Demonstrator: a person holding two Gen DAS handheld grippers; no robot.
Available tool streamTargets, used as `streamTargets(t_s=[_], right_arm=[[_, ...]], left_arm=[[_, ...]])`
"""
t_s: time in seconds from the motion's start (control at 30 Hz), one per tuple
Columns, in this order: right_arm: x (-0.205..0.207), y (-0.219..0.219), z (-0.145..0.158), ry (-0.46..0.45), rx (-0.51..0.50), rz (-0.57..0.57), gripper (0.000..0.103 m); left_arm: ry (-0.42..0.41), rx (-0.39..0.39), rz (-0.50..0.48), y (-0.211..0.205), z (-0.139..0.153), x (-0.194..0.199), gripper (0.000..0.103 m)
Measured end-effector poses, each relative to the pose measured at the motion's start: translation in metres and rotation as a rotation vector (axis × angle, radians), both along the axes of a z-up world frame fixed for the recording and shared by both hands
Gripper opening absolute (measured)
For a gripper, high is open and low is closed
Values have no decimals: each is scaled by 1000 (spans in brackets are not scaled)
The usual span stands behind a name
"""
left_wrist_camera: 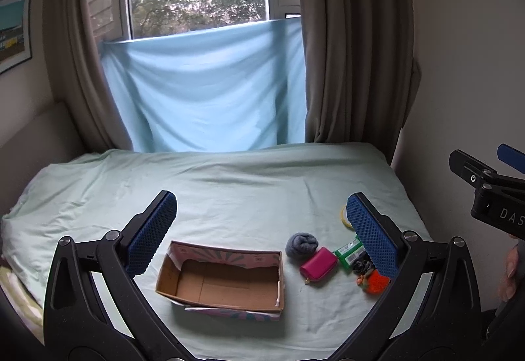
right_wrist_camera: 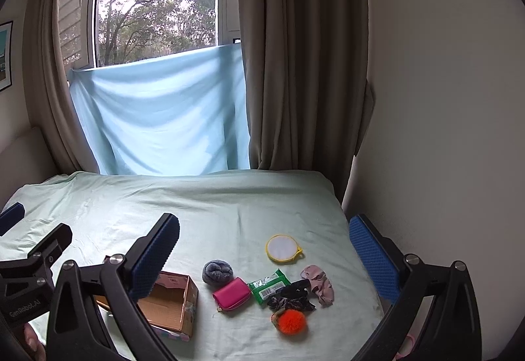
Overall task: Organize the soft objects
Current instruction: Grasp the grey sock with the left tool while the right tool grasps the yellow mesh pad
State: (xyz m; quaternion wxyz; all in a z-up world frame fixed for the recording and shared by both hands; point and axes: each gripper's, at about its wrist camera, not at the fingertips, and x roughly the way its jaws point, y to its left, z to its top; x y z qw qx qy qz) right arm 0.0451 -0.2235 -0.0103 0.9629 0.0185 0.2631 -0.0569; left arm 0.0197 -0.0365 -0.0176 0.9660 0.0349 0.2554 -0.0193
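Both tools held wide and empty over the bed, box left, soft things right.

Left tool point(left_wrist_camera: 261, 230) hangs released above the empty cardboard box point(left_wrist_camera: 223, 279). Rightward on the bed point(right_wrist_camera: 213, 203) lie the grey sock ball point(right_wrist_camera: 217, 271), pink pouch point(right_wrist_camera: 232, 292), green wipes pack point(right_wrist_camera: 269, 286), dark scrunchies point(right_wrist_camera: 292, 295) and orange pompom point(right_wrist_camera: 292, 321), all between the right tool's point(right_wrist_camera: 264, 249) parted fingers. The right tool is likely nearer; the box lies left of the pile.
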Motion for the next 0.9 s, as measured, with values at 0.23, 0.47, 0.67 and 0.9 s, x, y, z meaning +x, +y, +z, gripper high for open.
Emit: streamTargets(t_s=[0.23, 0.47, 0.67, 0.9], right_arm=[[46, -32, -42, 73, -2, 44, 103], [105, -62, -123, 154, -34, 90, 103], [158, -83, -188, 229, -41, 111, 103], [222, -94, -260, 303, -28, 139, 103]], left_arm=[[83, 5, 34, -33, -34, 40, 103], [223, -30, 48, -75, -128, 96, 103], [321, 19, 57, -112, -209, 151, 103], [419, 61, 69, -139, -290, 211, 103]])
